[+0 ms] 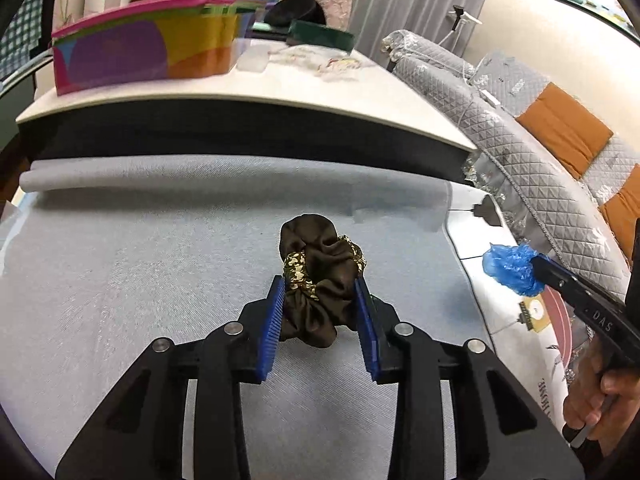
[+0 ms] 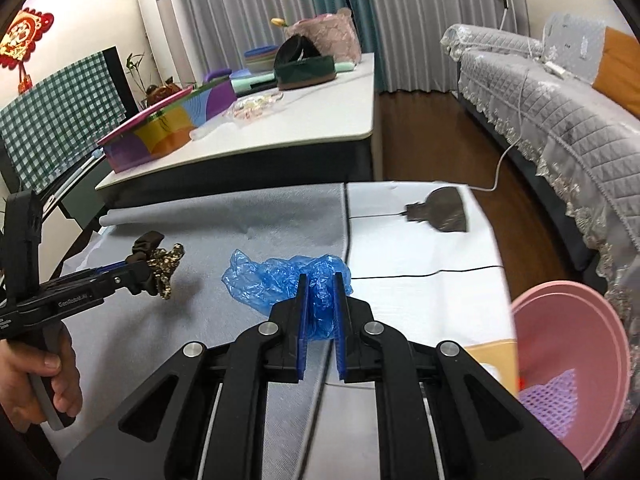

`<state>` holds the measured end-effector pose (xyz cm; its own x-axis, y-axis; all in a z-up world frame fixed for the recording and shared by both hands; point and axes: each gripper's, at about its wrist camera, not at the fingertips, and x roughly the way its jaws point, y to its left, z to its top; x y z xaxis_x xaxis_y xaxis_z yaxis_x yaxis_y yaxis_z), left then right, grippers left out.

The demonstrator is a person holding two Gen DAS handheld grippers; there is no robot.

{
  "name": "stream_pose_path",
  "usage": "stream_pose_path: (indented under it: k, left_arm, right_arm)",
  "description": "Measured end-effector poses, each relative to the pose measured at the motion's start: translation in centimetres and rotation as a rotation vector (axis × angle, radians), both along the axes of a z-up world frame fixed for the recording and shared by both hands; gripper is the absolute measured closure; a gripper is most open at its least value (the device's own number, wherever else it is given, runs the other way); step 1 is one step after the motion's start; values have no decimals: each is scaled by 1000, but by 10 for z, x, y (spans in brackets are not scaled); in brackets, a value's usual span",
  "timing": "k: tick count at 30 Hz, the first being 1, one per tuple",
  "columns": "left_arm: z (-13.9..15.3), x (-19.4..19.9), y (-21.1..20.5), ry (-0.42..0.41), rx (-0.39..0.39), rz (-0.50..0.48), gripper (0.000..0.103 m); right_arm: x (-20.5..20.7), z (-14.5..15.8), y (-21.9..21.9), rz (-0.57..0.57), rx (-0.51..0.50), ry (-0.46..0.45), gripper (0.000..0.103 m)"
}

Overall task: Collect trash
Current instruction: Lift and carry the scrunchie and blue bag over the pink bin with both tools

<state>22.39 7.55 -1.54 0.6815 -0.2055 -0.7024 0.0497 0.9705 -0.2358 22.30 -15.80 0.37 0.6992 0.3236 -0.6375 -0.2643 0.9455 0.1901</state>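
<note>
1. The left gripper point(image 1: 322, 292) holds the scrunchie point(image 1: 318, 280) between its pads, above the cloth-covered surface point(image 1: 140, 260).
2. The right gripper point(image 2: 320, 292) holds the crumpled plastic bag point(image 2: 280, 276) above the same surface, to the right of the left one.
3. Behind that surface stands a table point(image 2: 320, 120), bearing a box point(image 2: 168, 132) at its left and a pouch point(image 2: 306, 70) farther back.
4. A sofa point(image 2: 560, 120) runs along the right side.
5. A basin point(image 2: 568, 360) sits low at the right, just beside the surface's edge, with a net point(image 2: 552, 400) in it.
6. A flat piece point(image 2: 444, 210) lies on the surface's far right part.
</note>
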Motion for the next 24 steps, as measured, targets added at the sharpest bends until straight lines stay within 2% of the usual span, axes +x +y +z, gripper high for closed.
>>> stream_pose_path:
  k: [15,19,24]
  left_arm:
    - [31,-37,-40,-90,15,-50,69]
    - [34,-41,-51,-98,16,-66,69]
    - [36,-43,-65,-105,18,-89,69]
  right_arm:
    - [-41,45,-70,-44,-42,-75,92]
    - [-48,48,-92,-75,-37,-83,92]
    - [-56,37,-119,-138,-9,-74,92]
